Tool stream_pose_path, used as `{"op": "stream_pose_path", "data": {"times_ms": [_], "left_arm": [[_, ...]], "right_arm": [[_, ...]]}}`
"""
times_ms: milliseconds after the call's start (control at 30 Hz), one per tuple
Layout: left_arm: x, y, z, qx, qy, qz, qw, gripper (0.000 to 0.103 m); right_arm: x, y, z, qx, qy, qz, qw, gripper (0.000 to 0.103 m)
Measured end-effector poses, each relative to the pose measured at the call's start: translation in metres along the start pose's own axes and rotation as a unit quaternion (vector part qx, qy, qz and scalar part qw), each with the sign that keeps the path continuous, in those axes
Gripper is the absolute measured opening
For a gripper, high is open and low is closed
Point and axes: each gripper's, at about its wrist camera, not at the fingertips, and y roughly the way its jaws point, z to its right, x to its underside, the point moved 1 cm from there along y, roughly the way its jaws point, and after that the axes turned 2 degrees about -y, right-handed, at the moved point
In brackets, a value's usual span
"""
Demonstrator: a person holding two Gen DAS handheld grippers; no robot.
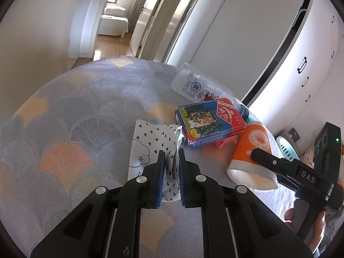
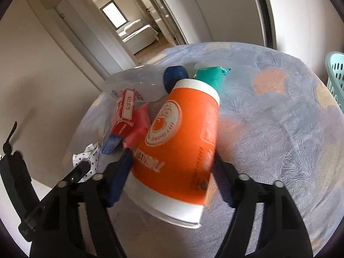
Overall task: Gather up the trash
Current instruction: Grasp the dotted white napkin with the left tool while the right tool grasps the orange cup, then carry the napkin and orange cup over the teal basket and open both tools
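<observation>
An orange and white paper cup (image 2: 180,144) lies on its side on the patterned tablecloth (image 2: 268,129). My right gripper (image 2: 172,167) is shut on the cup, one finger on each side; it shows in the left wrist view (image 1: 262,157) too. My left gripper (image 1: 172,161) is nearly shut on the edge of a white heart-print wrapper (image 1: 150,146). A blue and red card box (image 1: 210,121), a clear plastic bottle (image 1: 193,83), a pink scrap (image 2: 137,129) and a teal scrap (image 2: 210,75) lie close by.
A pale green slotted basket (image 2: 335,79) stands beside the table at the right edge. White cupboards (image 1: 311,64) run along the right wall. An open doorway (image 2: 133,28) leads to a room behind the table.
</observation>
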Motion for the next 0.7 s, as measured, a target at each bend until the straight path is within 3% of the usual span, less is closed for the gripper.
{"op": "stream_pose_path", "data": {"times_ms": [167,300,467,700], "left_arm": [[0.001,0.0,0.009,-0.017,0.014,0.002,0.9998,0.01],[0.005,-0.008,0.021,-0.061,0.026,0.023,0.9976,0.005],[0.017,-0.023,0.043,-0.05,0.043,0.033,0.9973,0.004],[0.02,-0.048,0.078,0.019,0.053,0.051,0.9972,0.004]], "right_arm": [[0.003,-0.015,0.005,-0.011,0.004,0.004,1.0,0.054],[0.006,-0.034,0.003,-0.007,-0.01,0.016,1.0,0.047],[0.003,-0.062,0.003,-0.006,-0.031,0.038,0.999,0.04],[0.006,-0.107,0.014,0.016,-0.055,0.086,0.995,0.038]]}}
